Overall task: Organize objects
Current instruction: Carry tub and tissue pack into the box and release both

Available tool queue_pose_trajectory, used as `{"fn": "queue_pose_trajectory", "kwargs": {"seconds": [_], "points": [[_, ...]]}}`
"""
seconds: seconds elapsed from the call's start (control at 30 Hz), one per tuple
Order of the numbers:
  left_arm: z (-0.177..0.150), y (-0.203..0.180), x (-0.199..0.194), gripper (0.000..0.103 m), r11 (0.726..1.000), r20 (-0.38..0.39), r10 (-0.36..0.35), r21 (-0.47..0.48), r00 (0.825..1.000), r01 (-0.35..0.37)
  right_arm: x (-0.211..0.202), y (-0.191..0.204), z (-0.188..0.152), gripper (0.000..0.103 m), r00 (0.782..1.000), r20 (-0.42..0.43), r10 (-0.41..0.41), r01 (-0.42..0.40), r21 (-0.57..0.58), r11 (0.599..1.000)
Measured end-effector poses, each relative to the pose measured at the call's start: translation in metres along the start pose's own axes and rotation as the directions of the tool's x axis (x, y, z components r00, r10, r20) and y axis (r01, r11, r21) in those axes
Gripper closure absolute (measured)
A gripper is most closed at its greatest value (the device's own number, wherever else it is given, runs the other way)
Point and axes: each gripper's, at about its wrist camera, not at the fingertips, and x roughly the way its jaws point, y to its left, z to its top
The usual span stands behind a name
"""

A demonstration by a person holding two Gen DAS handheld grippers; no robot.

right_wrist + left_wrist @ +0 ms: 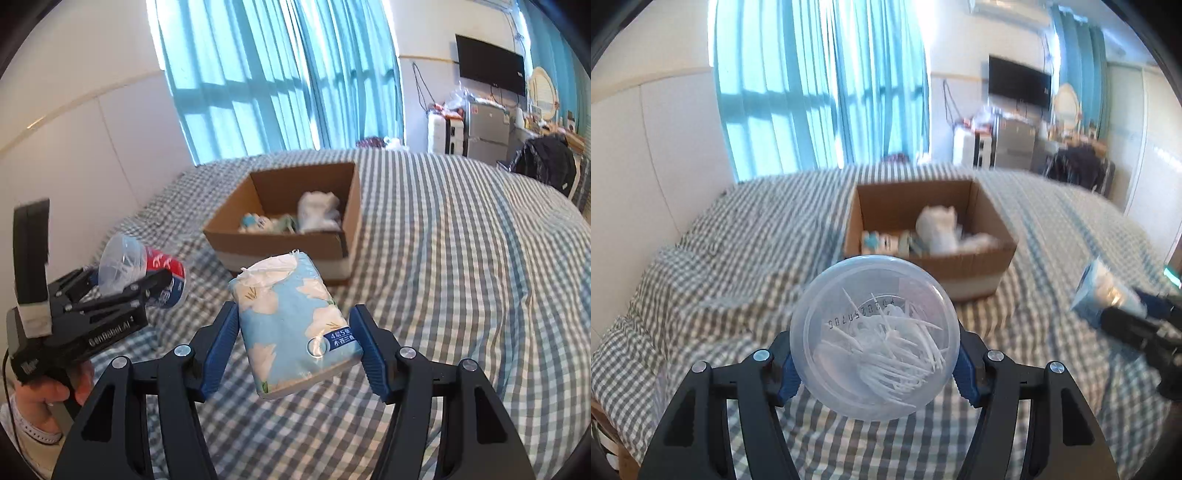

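Left gripper point(874, 363): a clear floss-pick jar point(874, 338) is clamped between closed-in fingers, above the checked bedspread point(701, 280), short of the cardboard box point(975, 273). Right gripper point(293, 345): a tissue pack point(295, 325) is pinched between both pads, tilted, the box point(280, 245) lying beyond.

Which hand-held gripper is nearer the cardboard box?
Hard to separate. The left hand-held gripper, holding the clear jar, and the right, holding the tissue pack, both sit short of the cardboard box.
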Motion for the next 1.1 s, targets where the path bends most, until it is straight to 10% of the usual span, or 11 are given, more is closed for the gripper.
{"fn": "queue_pose_trajectory", "kwargs": {"seconds": [0.6,1.1], "points": [[0.109,0.003,0.017,0.036,1.0,0.148,-0.022,0.015,0.989,0.02,0.019,0.033,0.13,0.041,0.985,0.168,0.045,-0.018,-0.157,0.987],[0.118,0.001,0.181,0.036,0.998,0.023,-0.056,0.034,0.998,0.055,0.206,-0.012,0.177,0.041,0.999,0.035,0.021,-0.019,-0.076,0.997]]}}
